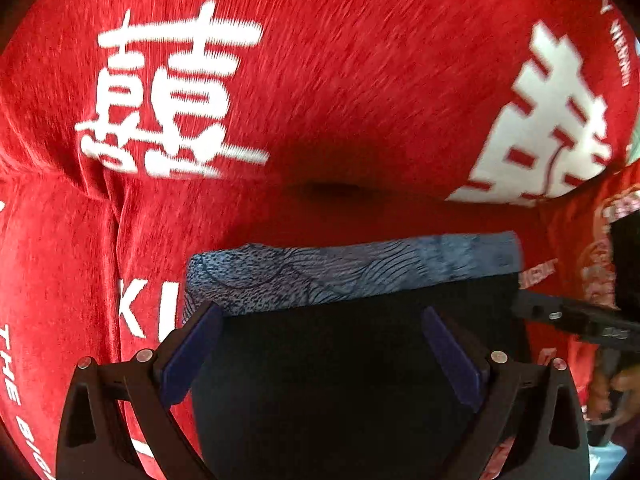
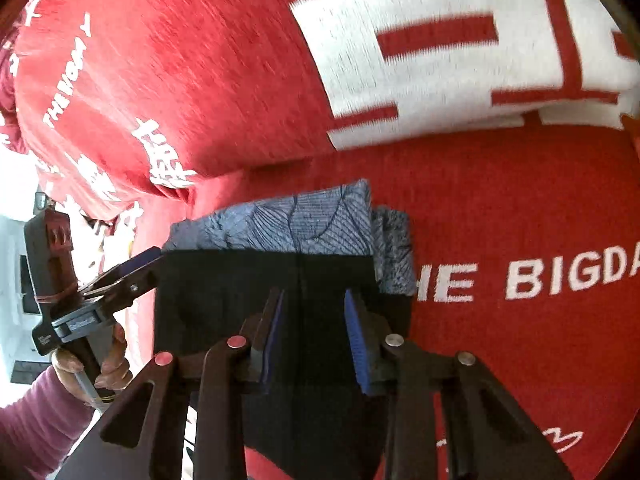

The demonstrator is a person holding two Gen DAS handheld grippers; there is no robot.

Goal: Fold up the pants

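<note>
Black pants (image 2: 248, 312) already compact fold on red blanket (image 2: 520, 208); my left fingers (image 1: 320, 332) released; right fingers (image 2: 314, 308) parted, gripping nothing; only tidying left, I judge.

Folded pants (image 2: 280, 288) on blanket (image 2: 520, 216); pillow (image 2: 192, 80) behind pants, on blanket.

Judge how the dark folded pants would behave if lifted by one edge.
Probably floppy: the pants lie flat in soft layers on the red blanket, so a lifted edge would sag. The fold may slip open, since the patterned blue band is only lying stacked. Likely light.
</note>
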